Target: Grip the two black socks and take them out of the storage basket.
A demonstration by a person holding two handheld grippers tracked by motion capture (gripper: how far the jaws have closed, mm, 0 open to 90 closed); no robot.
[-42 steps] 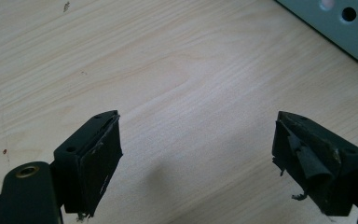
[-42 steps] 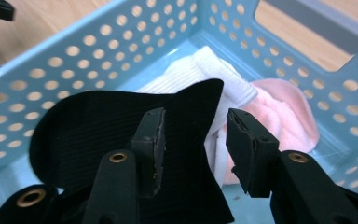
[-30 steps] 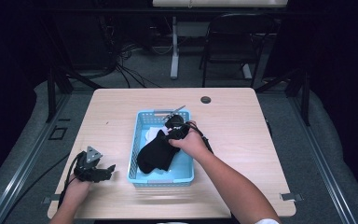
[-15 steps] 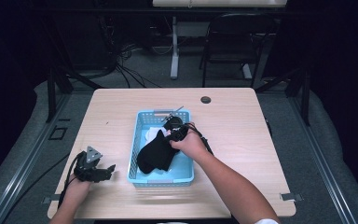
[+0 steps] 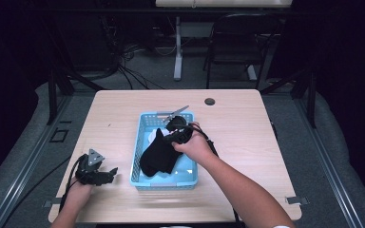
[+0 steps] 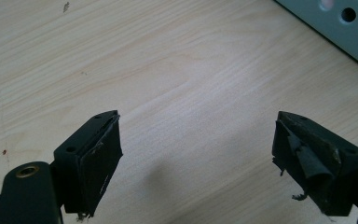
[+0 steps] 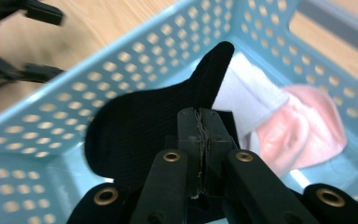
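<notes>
From above, the right tool point(image 5: 175, 137) grips a black sock point(image 5: 158, 154) over the blue basket point(image 5: 145, 124) mid-desk. The left tool point(image 6: 196, 158) gapes wide above bare desk point(image 6: 177, 70). The right tool's own view shows its jaws clamped on the sock, white and pink cloth point(image 7: 303, 128) beneath.

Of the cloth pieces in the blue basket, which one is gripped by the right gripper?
The black sock: the right gripper is shut on its edge. The white piece and the pink piece lie loose behind it.
</notes>
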